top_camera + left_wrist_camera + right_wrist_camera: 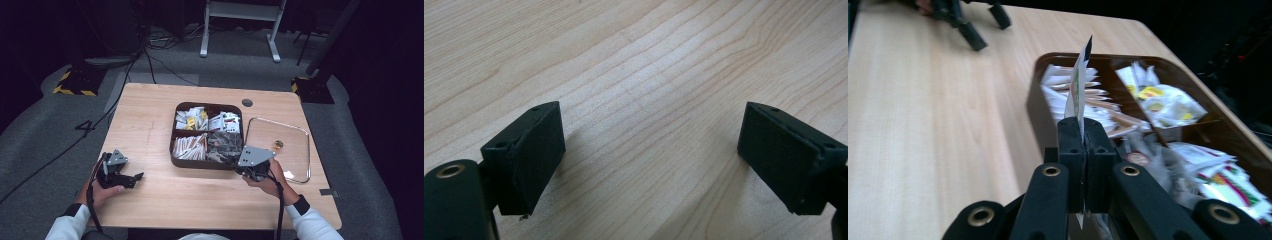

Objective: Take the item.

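Over on the left, the left tool (131, 178) rests on the pale wood-grain bench (150, 125), its flat black pads spread wide over bare board. In the middle sits the dark rounded box (177, 162) of sachets. The right tool (1083, 131) is clamped on a thin paper packet (1078, 85), edge-up beside the box's near wall.

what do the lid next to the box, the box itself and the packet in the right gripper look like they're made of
Lid: clear plastic or glass, see-through to the wood grain, with a small brass-coloured knob.
Box: dark brown with a smooth sheen, probably plastic or lacquered wood.
Packet, pinched in the right gripper: thin printed paper or foil, flat and standing edge-on.
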The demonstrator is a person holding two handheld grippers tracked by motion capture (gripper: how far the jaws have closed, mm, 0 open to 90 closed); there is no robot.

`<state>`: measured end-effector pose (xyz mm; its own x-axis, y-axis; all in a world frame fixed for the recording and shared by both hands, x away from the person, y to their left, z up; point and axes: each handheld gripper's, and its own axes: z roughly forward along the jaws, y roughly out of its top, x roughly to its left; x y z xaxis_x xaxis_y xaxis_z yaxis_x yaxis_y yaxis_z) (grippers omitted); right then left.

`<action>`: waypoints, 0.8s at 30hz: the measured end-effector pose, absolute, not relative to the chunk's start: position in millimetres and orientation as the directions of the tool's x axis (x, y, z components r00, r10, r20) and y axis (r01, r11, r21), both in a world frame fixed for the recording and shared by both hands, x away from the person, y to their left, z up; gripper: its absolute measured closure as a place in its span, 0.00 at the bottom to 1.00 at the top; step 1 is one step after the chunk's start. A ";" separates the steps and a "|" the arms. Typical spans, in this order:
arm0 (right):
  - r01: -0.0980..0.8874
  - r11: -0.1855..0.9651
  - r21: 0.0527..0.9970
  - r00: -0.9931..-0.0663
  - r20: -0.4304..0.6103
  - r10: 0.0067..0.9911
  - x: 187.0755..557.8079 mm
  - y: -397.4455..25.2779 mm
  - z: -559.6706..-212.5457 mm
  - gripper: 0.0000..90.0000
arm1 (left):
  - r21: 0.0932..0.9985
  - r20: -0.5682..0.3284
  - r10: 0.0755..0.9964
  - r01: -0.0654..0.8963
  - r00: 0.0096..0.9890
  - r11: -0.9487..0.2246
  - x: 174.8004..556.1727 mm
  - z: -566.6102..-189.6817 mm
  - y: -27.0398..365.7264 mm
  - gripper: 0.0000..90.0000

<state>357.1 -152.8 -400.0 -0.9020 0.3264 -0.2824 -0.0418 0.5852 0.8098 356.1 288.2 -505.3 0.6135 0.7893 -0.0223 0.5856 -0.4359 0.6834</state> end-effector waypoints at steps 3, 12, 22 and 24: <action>-0.042 0.594 0.803 -0.912 -0.274 0.306 351.9 -149.6 -404.2 0.99 | 0.684 -0.022 0.789 0.585 0.614 -0.436 356.1 -505.3 288.2 0.13; -0.027 0.630 0.776 -0.936 -0.242 0.258 346.1 -140.7 -421.7 0.99 | 0.683 -0.022 0.790 0.586 0.613 -0.435 356.0 -505.3 288.1 0.13; -0.017 0.646 0.763 -0.959 -0.196 0.207 345.0 -133.4 -433.8 0.99 | 0.683 -0.023 0.791 0.587 0.611 -0.434 355.8 -505.3 288.1 0.13; -0.015 0.653 0.757 -0.961 -0.191 0.200 344.5 -131.4 -437.1 0.99 | 0.683 -0.023 0.791 0.587 0.611 -0.434 355.8 -505.3 288.0 0.13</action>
<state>344.5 -131.4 -437.1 -0.9609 0.2001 -0.1912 -0.0146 0.6535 0.7568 355.8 288.0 -505.3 0.6110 0.7913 -0.0227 0.5873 -0.4338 0.6833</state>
